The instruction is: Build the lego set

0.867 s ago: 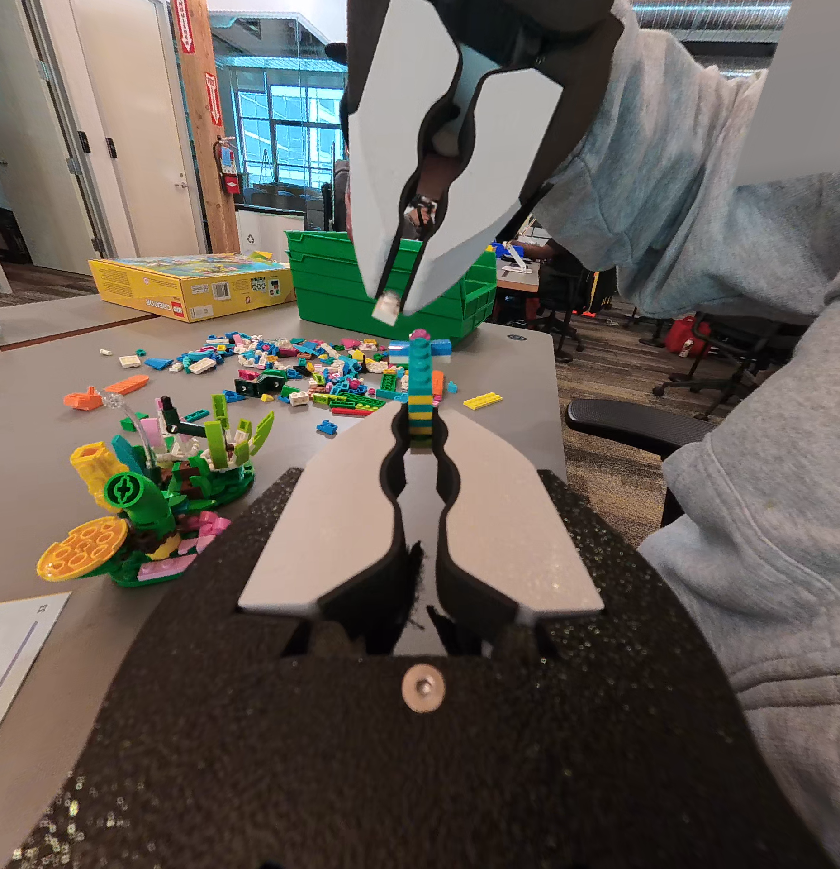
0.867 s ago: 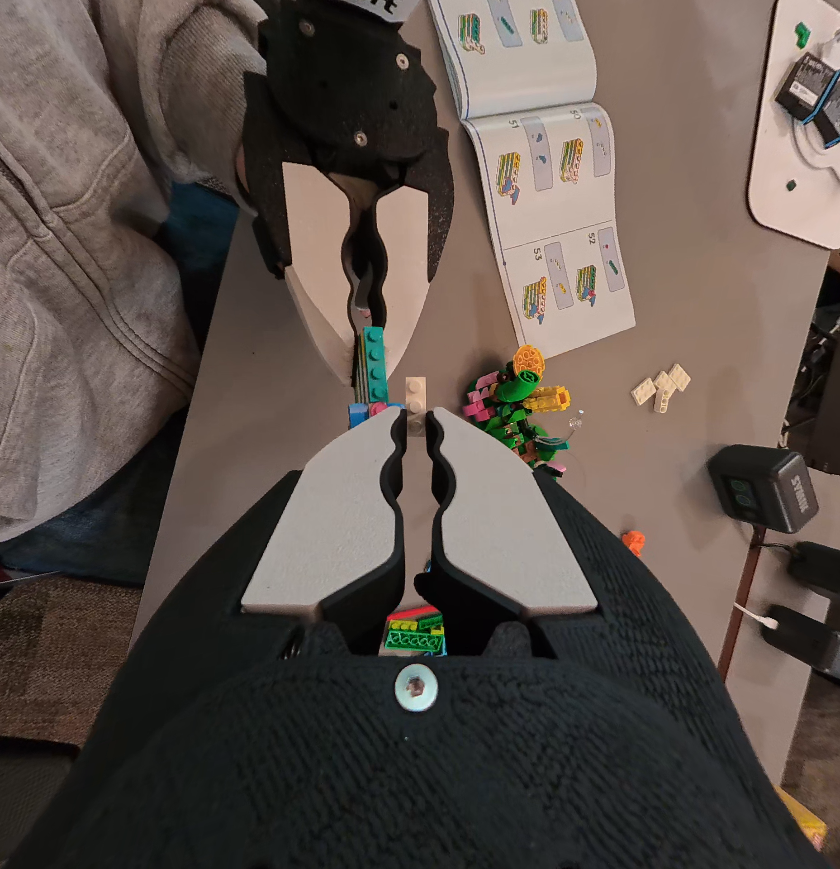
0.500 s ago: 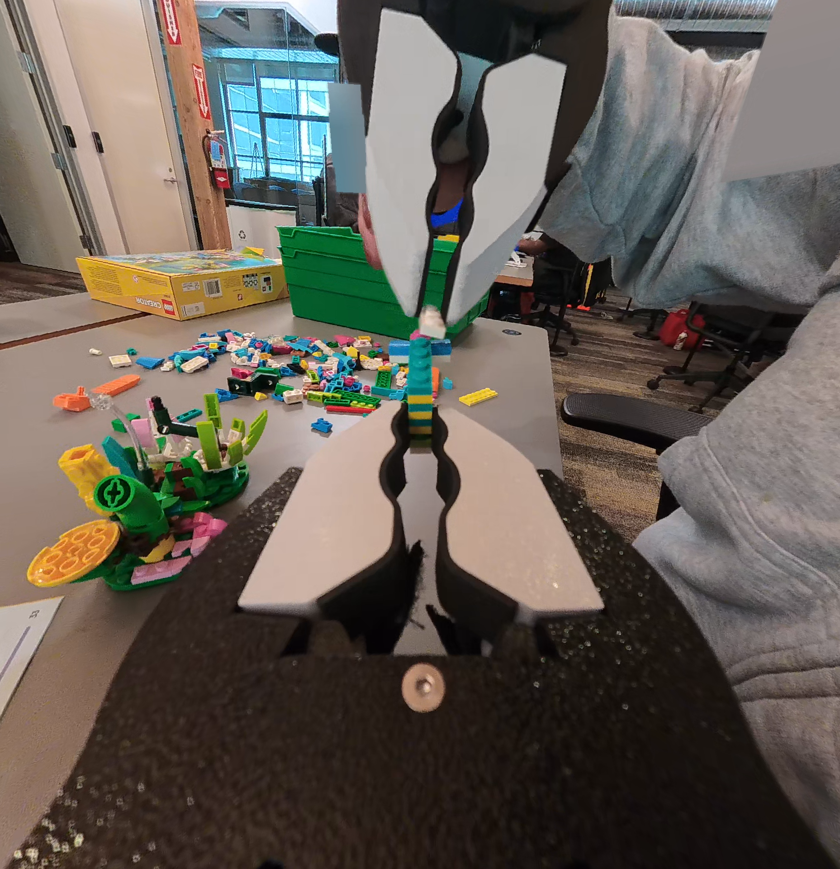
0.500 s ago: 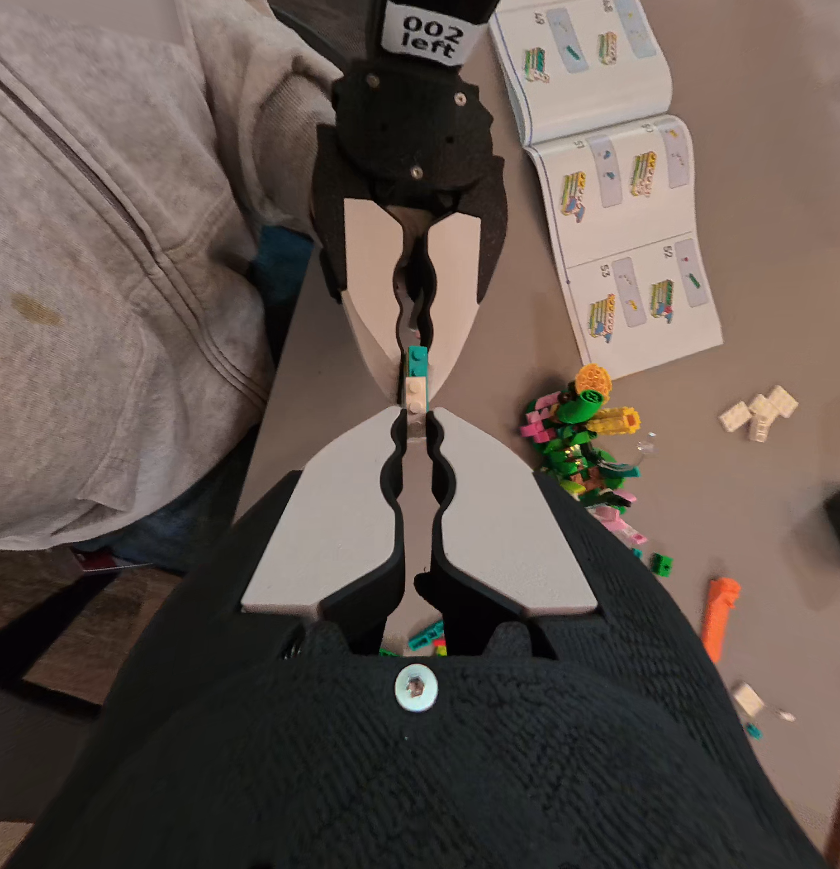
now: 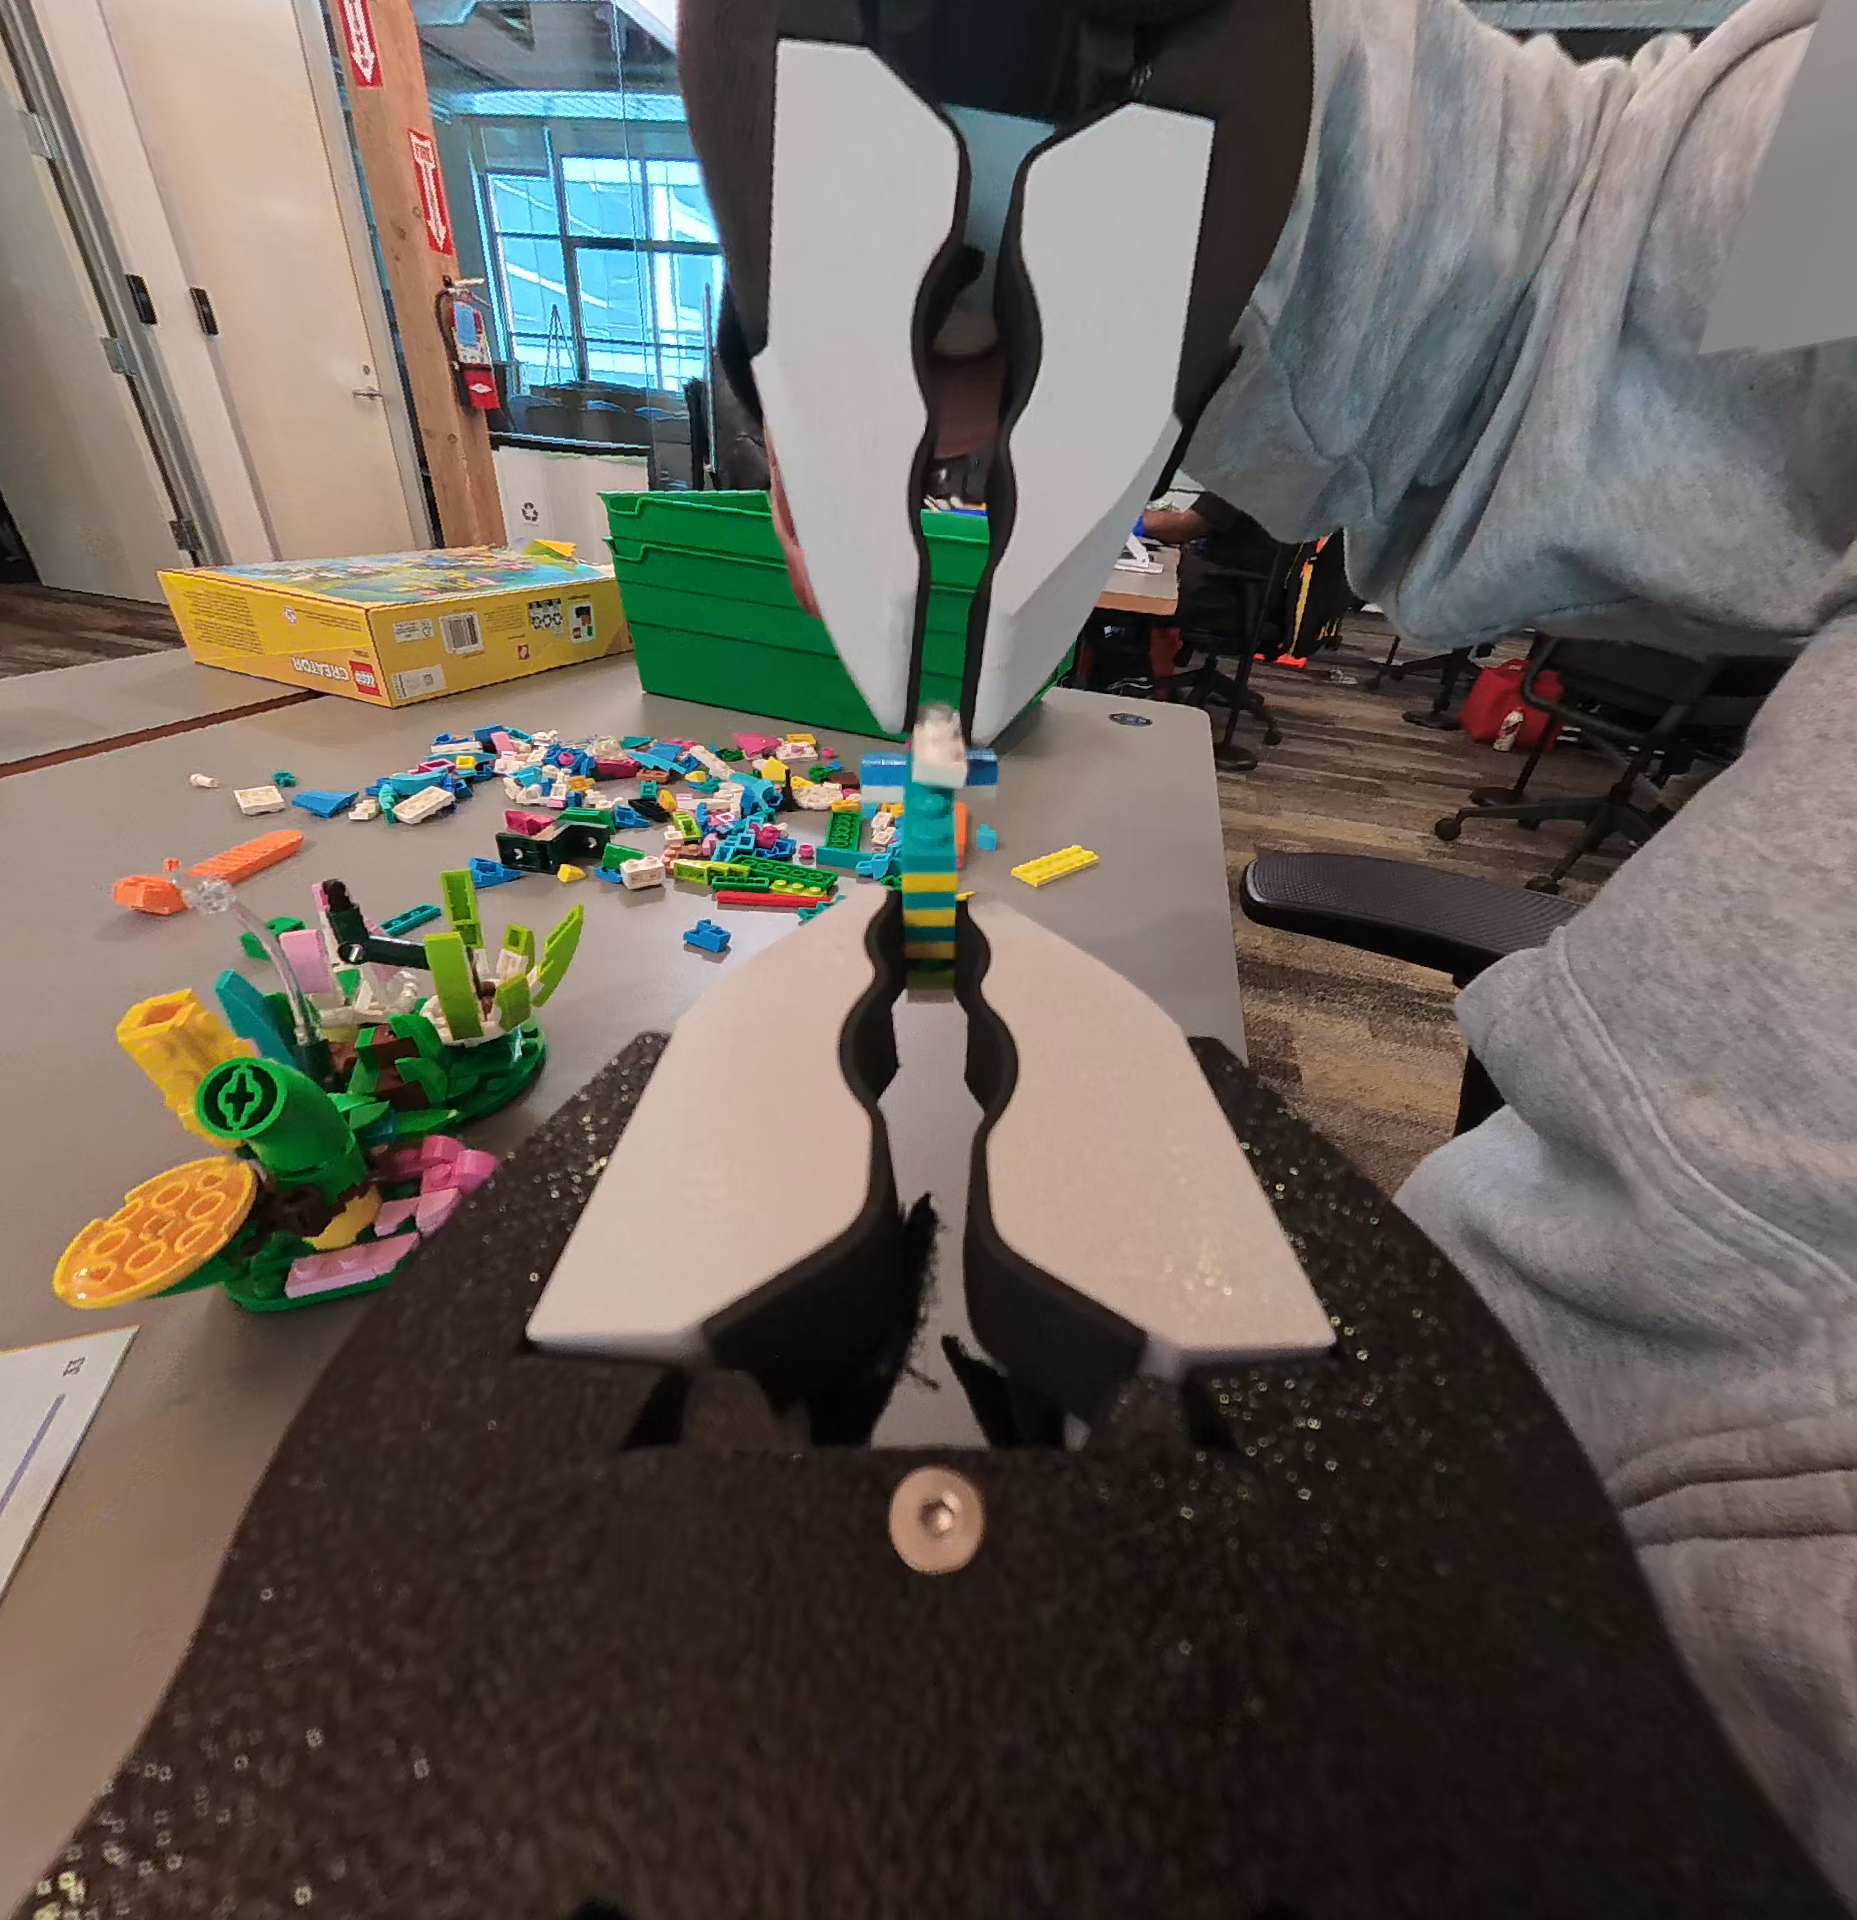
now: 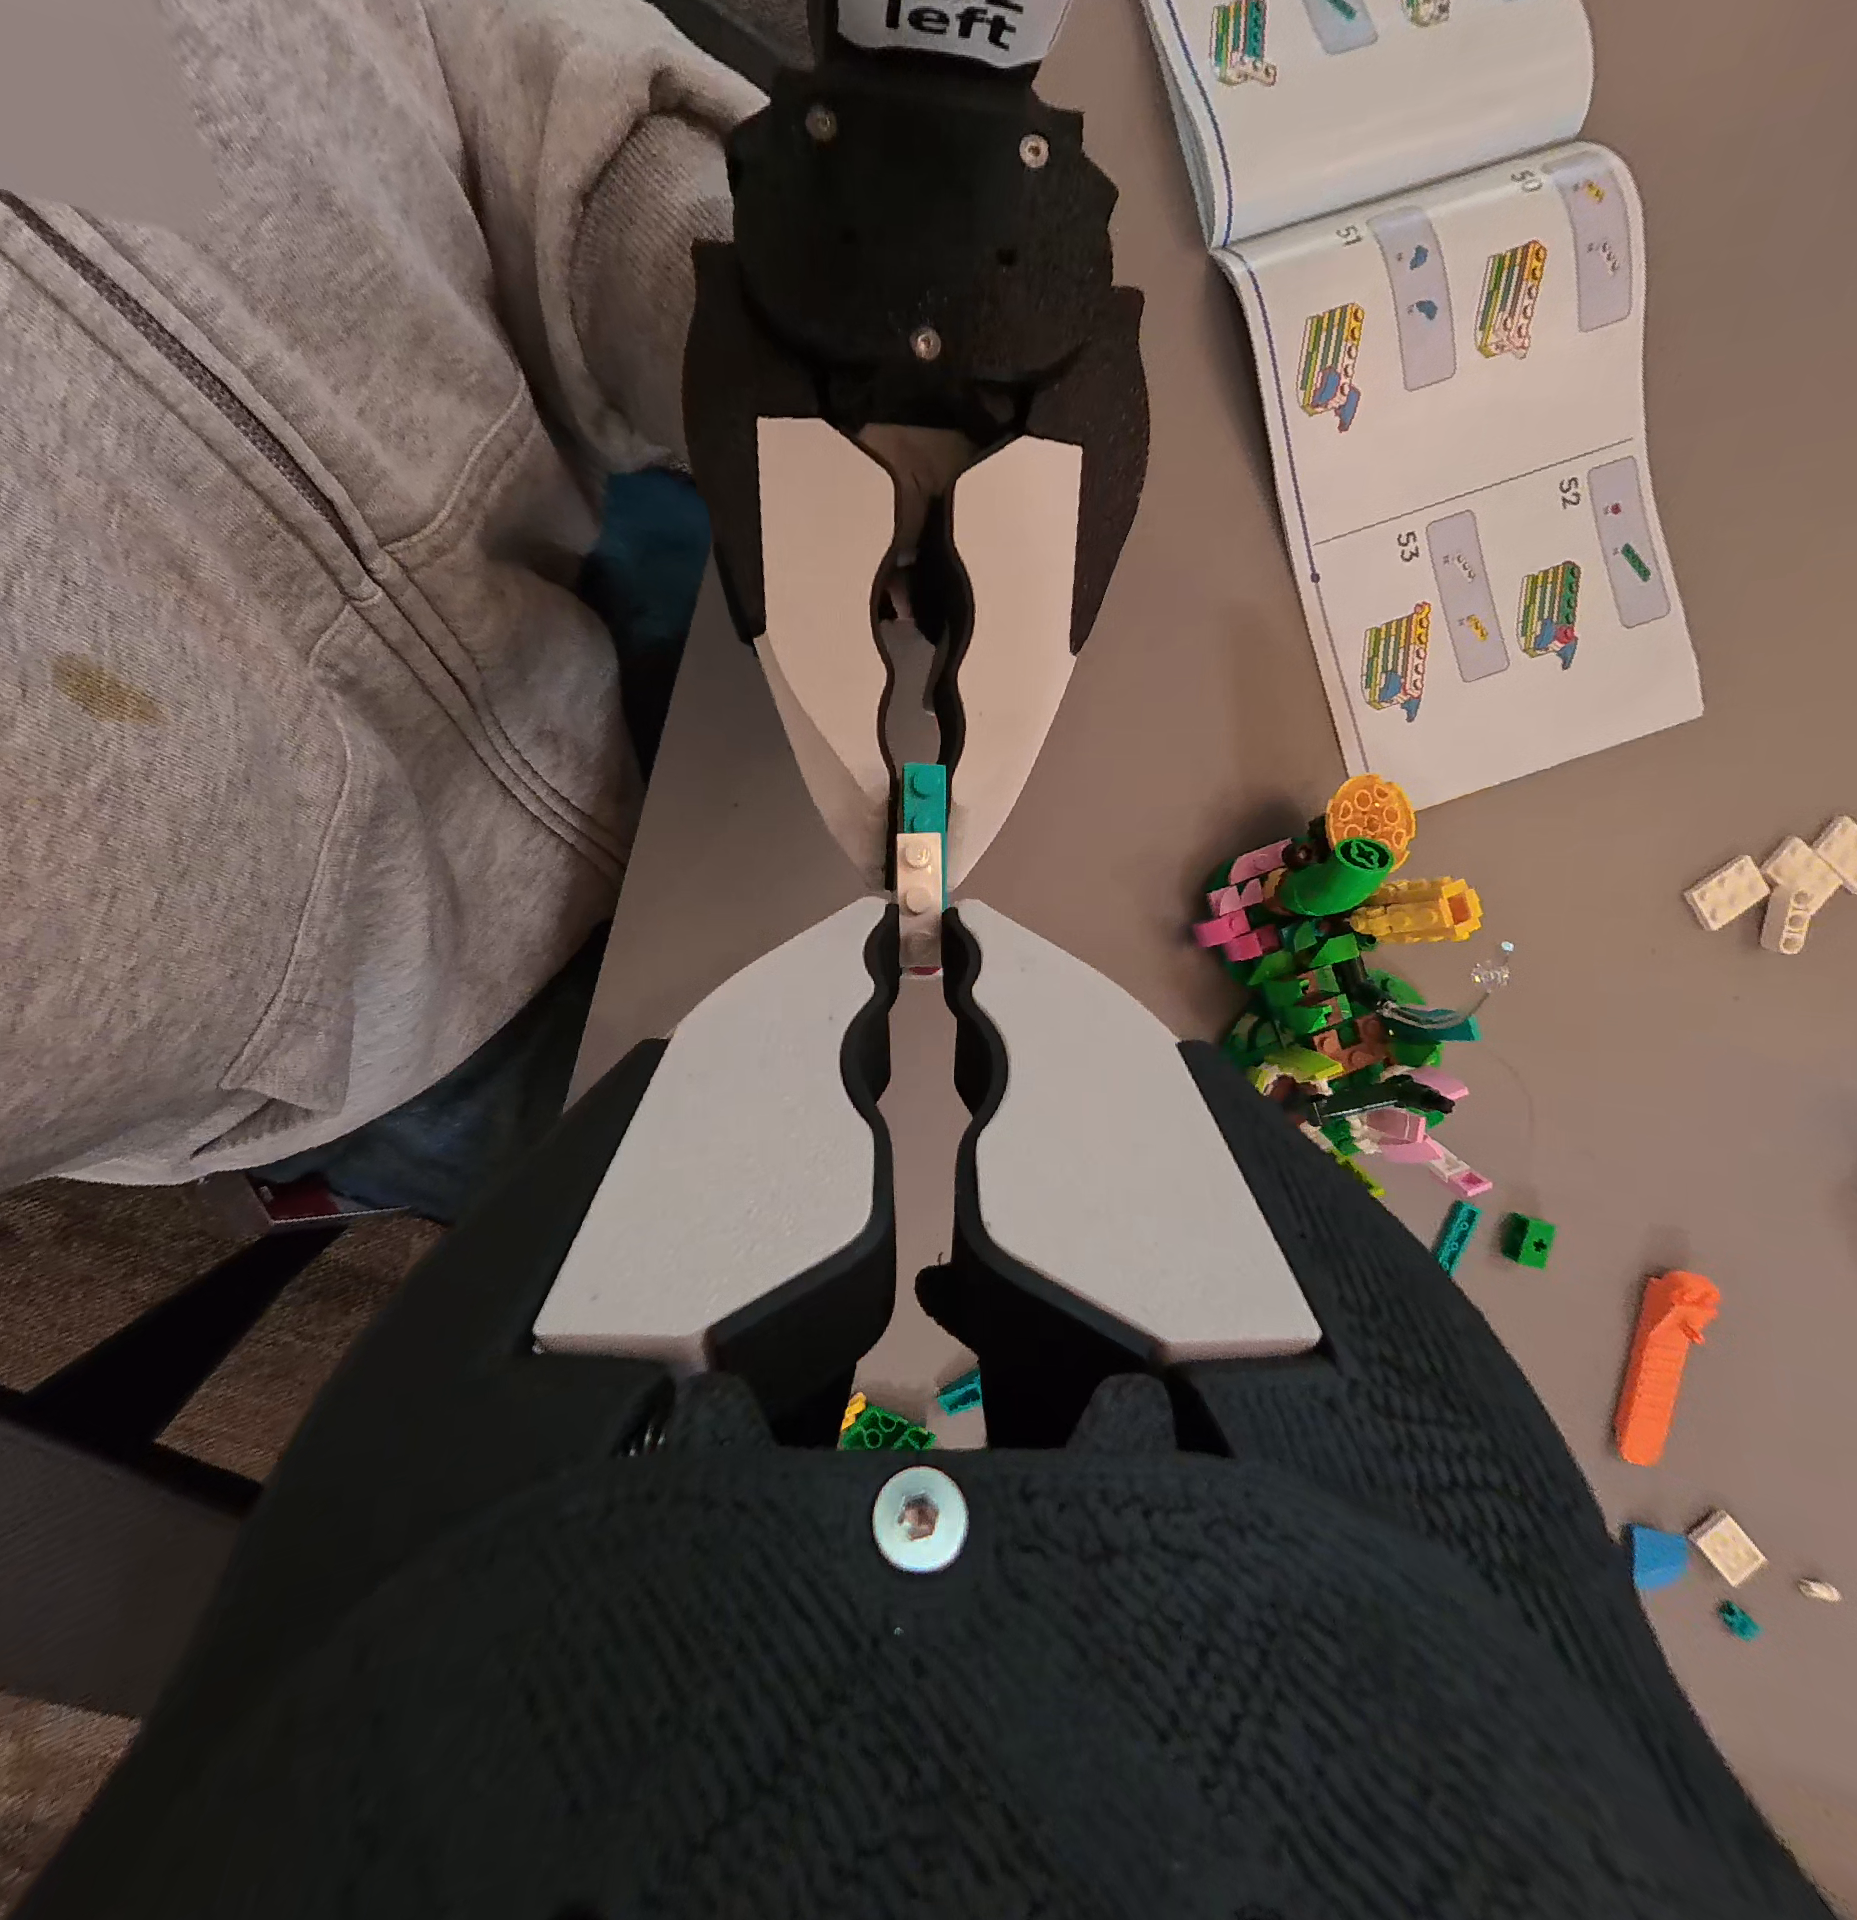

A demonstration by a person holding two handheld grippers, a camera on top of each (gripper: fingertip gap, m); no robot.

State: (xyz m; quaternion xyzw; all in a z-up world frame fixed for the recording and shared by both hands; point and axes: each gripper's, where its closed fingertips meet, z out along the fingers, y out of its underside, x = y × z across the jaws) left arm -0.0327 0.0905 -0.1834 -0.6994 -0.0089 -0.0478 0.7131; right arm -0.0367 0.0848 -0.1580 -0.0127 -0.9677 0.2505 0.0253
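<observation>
My left gripper (image 5: 929,920) is shut on a narrow stack of teal and yellow bricks (image 5: 929,862) and holds it upright above the grey table (image 5: 93,831). My right gripper (image 6: 919,935) is shut on a small white plate (image 6: 921,883). It shows from above in the left wrist view (image 5: 942,717), with the white plate (image 5: 939,750) sitting against the top of the stack. In the right wrist view the plate overlaps the stack's teal top brick (image 6: 924,795), which sits between the tips of the left gripper (image 6: 919,831).
A green, pink and yellow flower model (image 5: 311,1091) stands to the left. Loose bricks (image 5: 643,800), a green bin (image 5: 716,603) and a yellow box (image 5: 404,613) lie beyond. An open instruction booklet (image 6: 1443,416), an orange tool (image 6: 1662,1361) and white pieces (image 6: 1786,873) also lie on the table. Only a small space, under 4 cm, lies between the two pairs of fingers.
My right gripper carried the white plate from beside the stack onto its teal top. The left gripper kept its hold on the stack and barely moved.
</observation>
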